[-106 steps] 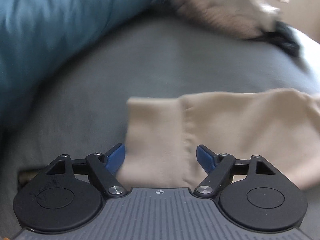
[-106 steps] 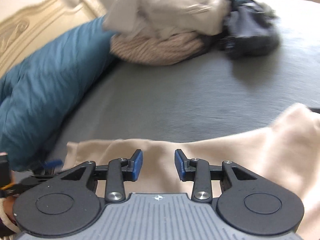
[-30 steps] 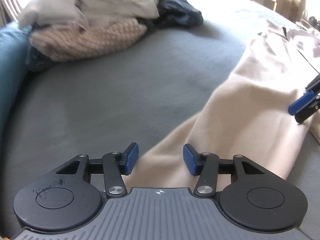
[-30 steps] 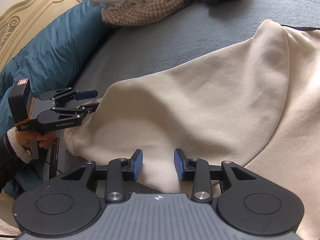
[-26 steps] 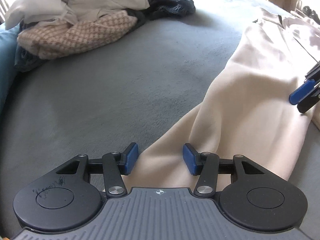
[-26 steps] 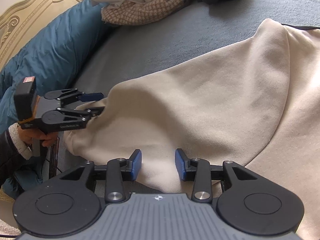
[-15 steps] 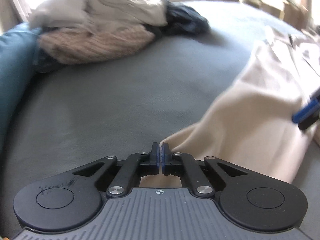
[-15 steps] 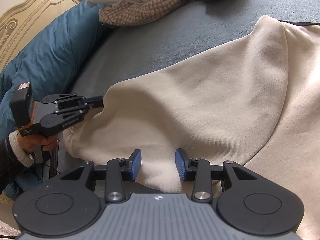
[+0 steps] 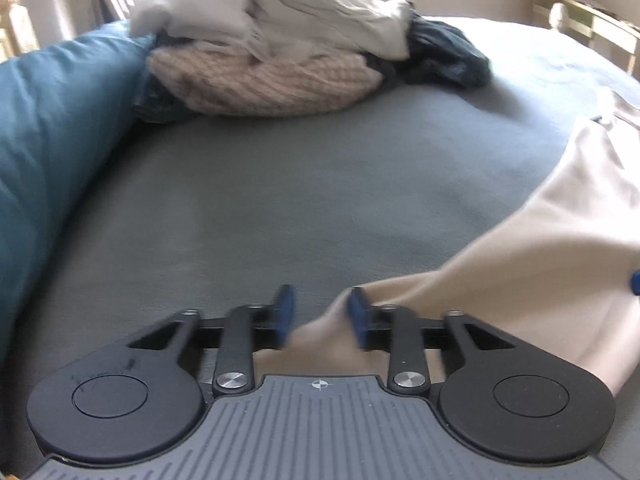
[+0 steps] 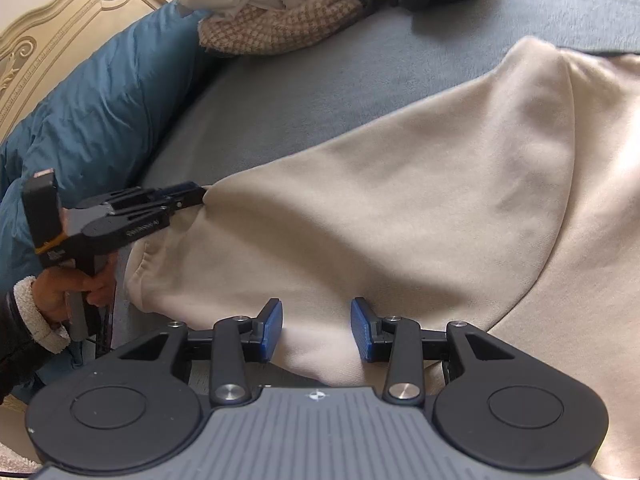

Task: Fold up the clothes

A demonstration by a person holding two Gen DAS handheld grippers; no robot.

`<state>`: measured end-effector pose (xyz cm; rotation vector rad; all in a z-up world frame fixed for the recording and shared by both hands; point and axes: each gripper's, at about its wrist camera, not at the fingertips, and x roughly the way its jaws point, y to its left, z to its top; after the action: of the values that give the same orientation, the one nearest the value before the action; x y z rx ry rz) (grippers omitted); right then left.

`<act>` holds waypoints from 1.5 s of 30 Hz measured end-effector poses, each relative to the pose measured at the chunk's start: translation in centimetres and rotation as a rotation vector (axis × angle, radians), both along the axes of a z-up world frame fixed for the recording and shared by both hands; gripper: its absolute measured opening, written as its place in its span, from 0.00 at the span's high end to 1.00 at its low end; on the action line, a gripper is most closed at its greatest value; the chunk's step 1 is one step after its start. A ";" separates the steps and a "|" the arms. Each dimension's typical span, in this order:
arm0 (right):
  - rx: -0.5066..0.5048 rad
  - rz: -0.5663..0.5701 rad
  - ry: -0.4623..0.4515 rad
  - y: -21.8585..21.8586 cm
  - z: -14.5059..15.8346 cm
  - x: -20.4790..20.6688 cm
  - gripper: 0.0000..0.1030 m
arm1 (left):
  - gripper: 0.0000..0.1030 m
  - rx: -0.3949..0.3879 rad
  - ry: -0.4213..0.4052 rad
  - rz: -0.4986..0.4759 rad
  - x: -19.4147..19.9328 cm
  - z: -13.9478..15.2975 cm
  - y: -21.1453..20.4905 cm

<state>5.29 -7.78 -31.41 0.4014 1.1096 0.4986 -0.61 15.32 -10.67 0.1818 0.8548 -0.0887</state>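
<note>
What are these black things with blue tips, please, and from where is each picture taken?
There is no robot here. A person holds a hand tool in each hand, each with two fingers that pinch, and each tool carries a camera that looks forward along its fingers.

The left wrist view looks over the left gripper. The right wrist view looks over the right gripper, and at its left side it also shows the left tool held in the person's hand.

The surface is a bed with a grey sheet. On it lie a cream garment, a pile of clothes and a blue quilt.

The left gripper's jaws are opening, with the garment's edge between them. The right gripper's jaws stand apart over a fold of the same garment.
</note>
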 end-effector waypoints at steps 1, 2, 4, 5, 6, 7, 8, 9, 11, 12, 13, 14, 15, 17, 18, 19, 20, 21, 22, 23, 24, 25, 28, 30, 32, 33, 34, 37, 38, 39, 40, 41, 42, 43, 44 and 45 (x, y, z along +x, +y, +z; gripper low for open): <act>-0.010 0.009 -0.019 0.1 0.3 0.0 0.60 | 0.66 -0.010 -0.002 0.022 -0.2 0.4 0.5; -0.020 0.018 -0.038 0.2 0.6 0.0 0.60 | 0.66 -0.019 -0.004 0.044 -0.4 0.7 0.9; -0.049 0.040 -0.075 0.7 1.2 0.2 0.60 | 0.64 -0.047 -0.007 0.099 -1.1 1.6 1.8; -0.063 0.053 -0.091 1.1 1.6 0.5 0.60 | 0.63 -0.071 -0.004 0.115 -1.6 2.0 2.2; -0.079 0.067 -0.108 1.5 1.8 0.8 0.60 | 0.62 -0.097 0.002 0.129 -2.1 2.4 2.6; -0.095 0.081 -0.124 1.9 2.1 1.1 0.60 | 0.61 -0.127 0.013 0.131 -2.6 2.6 2.8; -0.114 0.095 -0.146 2.4 2.4 1.5 0.60 | 0.60 -0.157 0.026 0.121 -3.0 2.6 2.9; -0.130 0.108 -0.166 3.0 2.7 2.0 0.60 | 0.60 -0.188 0.040 0.112 -3.4 2.7 3.0; -0.156 0.132 -0.196 4.2 3.1 3.0 0.60 | 0.58 -0.221 0.074 0.075 -4.4 2.5 2.6; -0.167 0.143 -0.208 4.8 3.4 3.6 0.60 | 0.58 -0.224 0.086 0.055 -4.9 2.3 2.2; -0.175 0.159 -0.224 5.6 3.6 4.2 0.60 | 0.58 -0.225 0.097 0.039 -5.5 2.0 1.9; -0.182 0.178 -0.243 6.3 3.8 5.0 0.60 | 0.58 -0.221 0.106 0.029 -5.9 1.6 1.6; -0.190 0.198 -0.261 7.2 4.1 5.7 0.60 | 0.58 -0.218 0.115 0.018 -6.4 1.2 1.2; -0.186 0.258 -0.281 8.7 4.1 7.3 0.60 | 0.58 -0.209 0.128 0.006 -7.1 0.4 0.8; -0.181 0.289 -0.289 9.4 4.1 8.2 0.60 | 0.58 -0.205 0.135 0.009 -7.3 0.0 0.8; -0.178 0.327 -0.283 10.1 3.9 8.9 0.57 | 0.58 -0.206 0.142 0.016 -7.6 -0.3 0.8; -0.174 0.368 -0.271 10.9 3.6 9.7 0.51 | 0.58 -0.212 0.144 0.028 -7.8 -0.6 1.1; -0.171 0.410 -0.259 11.7 3.3 10.4 0.49 | 0.58 -0.220 0.145 0.038 -8.0 -0.7 1.3; -0.167 0.451 -0.247 12.4 3.0 11.2 0.46 | 0.58 -0.234 0.144 0.046 -8.0 -0.9 1.6; -0.177 0.484 -0.226 13.2 2.5 11.8 0.46 | 0.58 -0.246 0.143 0.055 -8.0 -1.0 1.8; -0.197 0.507 -0.204 13.8 2.0 12.3 0.46 | 0.58 -0.253 0.143 0.061 -8.0 -1.1 2.0; -0.223 0.533 -0.187 14.3 1.4 12.6 0.49 | 0.58 -0.260 0.144 0.065 -8.0 -1.2 2.2; -0.298 0.573 -0.200 15.0 1.0 12.3 0.85 | 0.58 -0.258 0.135 0.061 -8.1 -1.5 2.3; -0.301 0.555 -0.254 14.9 1.9 11.6 0.90 | 0.58 -0.244 0.127 0.051 -8.6 -1.6 2.3; -0.313 0.518 -0.293 14.8 2.2 11.1 0.91 | 0.58 -0.231 0.121 0.042 -8.8 -1.7 2.2; -0.318 0.502 -0.294 14.8 2.0 11.1 0.91 | 0.58 -0.228 0.119 0.039 -8.8 -1.7 2.2; -0.329 0.476 -0.292 14.9 1.5 11.2 0.90 | 0.58 -0.228 0.119 0.038 -8.8 -1.7 2.3; -0.305 0.367 -0.262 14.6 0.2 12.3 0.85 | 0.57 -0.235 0.119 0.039 -8.9 -1.8 2.5; -0.293 0.317 -0.256 14.2 0.0 12.7 0.84 | 0.57 -0.232 0.118 0.036 -8.9 -1.8 2.5; -0.281 0.261 -0.252 13.6 0.0 13.1 0.84 | 0.57 -0.231 0.117 0.035 -8.9 -1.8 2.5; -0.268 0.205 -0.249 13.0 0.0 13.5 0.84 | 0.57 -0.231 0.116 0.036 -8.9 -1.8 2.4; -0.255 0.149 -0.245 12.3 -0.1 13.9 0.84 | 0.57 -0.231 0.115 0.038 -8.8 -1.8 2.4; -0.234 0.111 -0.236 11.7 0.2 14.2 0.83 | 0.57 -0.231 0.115 0.040 -8.8 -1.8 2.3; -0.209 0.102 -0.235 11.0 0.8 14.2 0.82 | 0.57 -0.231 0.114 0.043 -8.8 -1.8 2.3; -0.185 0.103 -0.240 10.4 1.6 14.1 0.82 | 0.57 -0.232 0.114 0.046 -8.8 -1.8 2.2; -0.145 0.124 -0.245 10.0 2.5 13.8 0.82 | 0.57 -0.231 0.114 0.049 -8.8 -1.8 2.2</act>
<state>19.04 2.22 -28.91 0.1402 0.9293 0.5563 -9.40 17.54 -12.45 -0.0616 0.9542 -0.1523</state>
